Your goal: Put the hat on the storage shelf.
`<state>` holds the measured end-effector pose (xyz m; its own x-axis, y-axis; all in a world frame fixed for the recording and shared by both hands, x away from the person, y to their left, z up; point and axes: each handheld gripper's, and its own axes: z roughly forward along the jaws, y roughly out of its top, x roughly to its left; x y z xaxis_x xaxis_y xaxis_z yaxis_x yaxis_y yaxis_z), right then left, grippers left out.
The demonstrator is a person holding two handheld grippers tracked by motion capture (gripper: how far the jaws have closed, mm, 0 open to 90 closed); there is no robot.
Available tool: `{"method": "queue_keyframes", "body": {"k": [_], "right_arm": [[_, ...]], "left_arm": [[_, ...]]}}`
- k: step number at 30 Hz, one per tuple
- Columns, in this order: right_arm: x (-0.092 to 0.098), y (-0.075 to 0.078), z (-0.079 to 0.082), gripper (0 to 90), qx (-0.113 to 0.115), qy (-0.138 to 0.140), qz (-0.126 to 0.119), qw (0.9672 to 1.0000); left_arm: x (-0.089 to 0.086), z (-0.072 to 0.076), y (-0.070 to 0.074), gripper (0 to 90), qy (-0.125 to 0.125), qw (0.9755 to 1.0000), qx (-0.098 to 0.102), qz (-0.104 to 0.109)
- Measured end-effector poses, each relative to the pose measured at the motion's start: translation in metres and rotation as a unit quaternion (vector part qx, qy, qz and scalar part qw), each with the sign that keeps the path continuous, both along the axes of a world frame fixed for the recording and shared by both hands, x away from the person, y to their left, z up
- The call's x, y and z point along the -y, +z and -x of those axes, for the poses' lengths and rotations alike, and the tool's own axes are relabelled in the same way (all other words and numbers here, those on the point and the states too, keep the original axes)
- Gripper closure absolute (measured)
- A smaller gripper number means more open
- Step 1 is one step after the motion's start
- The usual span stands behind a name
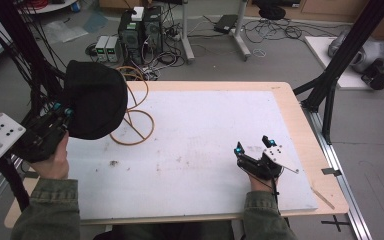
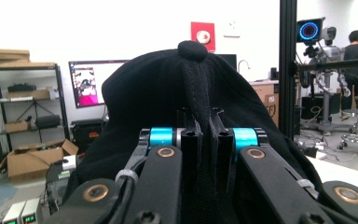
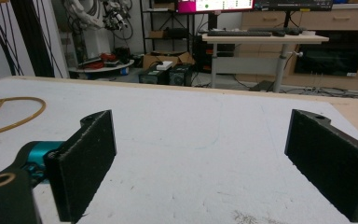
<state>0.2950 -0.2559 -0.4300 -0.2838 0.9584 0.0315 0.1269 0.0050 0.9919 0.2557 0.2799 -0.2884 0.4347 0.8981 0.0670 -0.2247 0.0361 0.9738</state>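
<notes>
So we've got the left gripper [image 1: 66, 113] clamped tight on a fold of the black cap [image 1: 94, 105], holding it up over the table's [image 1: 290, 125] left edge, right above the wire stand [image 1: 136, 117] near the far left corner. The right gripper [image 1: 252, 146] sits jaws wide apart and empty near the right edge, well away, so the left hand's clearly the nearer one for setting the cap down on that stand.
</notes>
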Motion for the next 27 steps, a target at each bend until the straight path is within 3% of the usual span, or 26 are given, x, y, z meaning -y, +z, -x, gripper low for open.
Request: {"method": "queue_keyframes", "body": {"k": [6,13,27], "right_arm": [[-0.002,0.000,0.001,7.9,0.002,0.002,0.004,1.0000],[-0.001,0.001,0.002,7.9,0.005,0.000,0.000,1.0000],[0.000,0.001,0.002,7.9,0.009,-0.001,0.000,1.0000]], "left_arm": [[0.004,-0.003,0.015,85.9,0.001,0.9999,0.012,-0.002],[0.007,-0.008,0.022,85.8,0.004,0.9998,0.018,0.001],[0.020,-0.040,0.040,85.8,0.006,0.9998,0.019,-0.005]]}}
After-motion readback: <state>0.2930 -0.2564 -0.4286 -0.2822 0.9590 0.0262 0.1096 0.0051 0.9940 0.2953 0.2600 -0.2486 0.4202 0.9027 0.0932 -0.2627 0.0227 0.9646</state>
